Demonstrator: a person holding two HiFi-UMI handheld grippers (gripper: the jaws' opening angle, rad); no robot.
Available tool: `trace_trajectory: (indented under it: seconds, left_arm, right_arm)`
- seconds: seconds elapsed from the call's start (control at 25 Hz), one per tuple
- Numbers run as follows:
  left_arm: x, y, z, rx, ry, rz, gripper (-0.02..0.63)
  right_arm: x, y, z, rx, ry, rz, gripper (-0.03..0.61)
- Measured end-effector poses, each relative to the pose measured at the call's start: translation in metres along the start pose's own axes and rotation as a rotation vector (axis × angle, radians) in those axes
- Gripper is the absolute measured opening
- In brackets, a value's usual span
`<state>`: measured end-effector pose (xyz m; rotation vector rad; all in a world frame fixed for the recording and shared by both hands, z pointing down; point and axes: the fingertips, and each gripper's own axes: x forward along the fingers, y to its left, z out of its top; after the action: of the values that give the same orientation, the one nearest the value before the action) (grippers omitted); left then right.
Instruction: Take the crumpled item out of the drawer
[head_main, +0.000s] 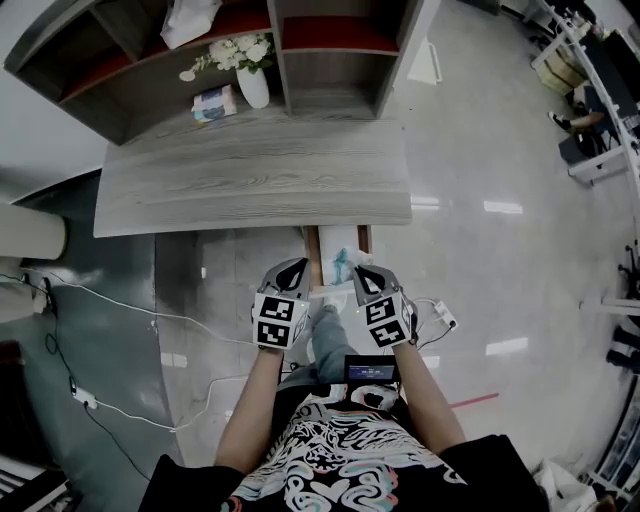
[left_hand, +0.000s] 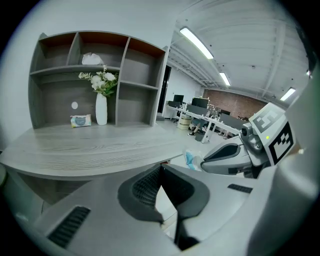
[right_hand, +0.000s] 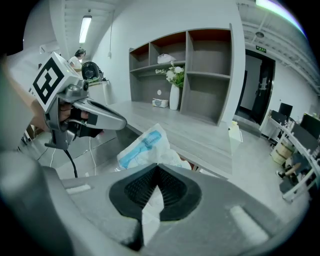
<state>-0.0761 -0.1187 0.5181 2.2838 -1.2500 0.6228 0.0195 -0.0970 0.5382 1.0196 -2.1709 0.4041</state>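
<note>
Two grippers, head view: entries?

Entry 1, left gripper (head_main: 293, 267); entry 2, right gripper (head_main: 363, 272); both held low, side by side, before the desk (head_main: 250, 175); drawer (head_main: 312, 243) open under the desk's front edge; item (head_main: 341, 264), crumpled, white with blue, over the drawer's mouth at the right gripper's tip; whether it is clear of the drawer, cannot tell; shelf (head_main: 330, 80) at the desk's back; vase (head_main: 253, 88) and pack (head_main: 213, 103) on the desk before it.

Left gripper view?

Left gripper (left_hand: 160, 169): jaws closed tip to tip, nothing seen clamped in them; right gripper (left_hand: 204, 162) just beside it, to the right; item (left_hand: 190, 159) at that gripper's tip, below the edge of the desk (left_hand: 90, 145); vase (left_hand: 101, 109) upright, flowers in it; pack (left_hand: 80, 120) near the vase, to its left.

Right gripper view?

Right gripper (right_hand: 157, 167): jaws clenched on the item (right_hand: 144, 147); a white fold runs down between the pads; the bulk, with its blue patch, stands out past the tips; left gripper (right_hand: 121, 121) near, to the left, apart from the item; desk (right_hand: 200, 132) behind the item; vase (right_hand: 174, 96) upright by the shelf (right_hand: 210, 75).
</note>
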Motion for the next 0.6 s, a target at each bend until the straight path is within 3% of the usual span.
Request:
trace_trajectory:
  seconds: [0.24, 0.6]
  left_arm:
    - [-0.022, -0.003, 0.031, -0.074, -0.093, -0.005, -0.002]
    - [-0.060, -0.022, 0.075, -0.044, -0.218, -0.011, -0.001]
  right_arm:
    - [-0.026, -0.008, 0.019, 0.063, -0.102, -0.017, 0.008]
    - [-0.077, -0.016, 0.046, 0.093, -0.252, -0.106, 0.008]
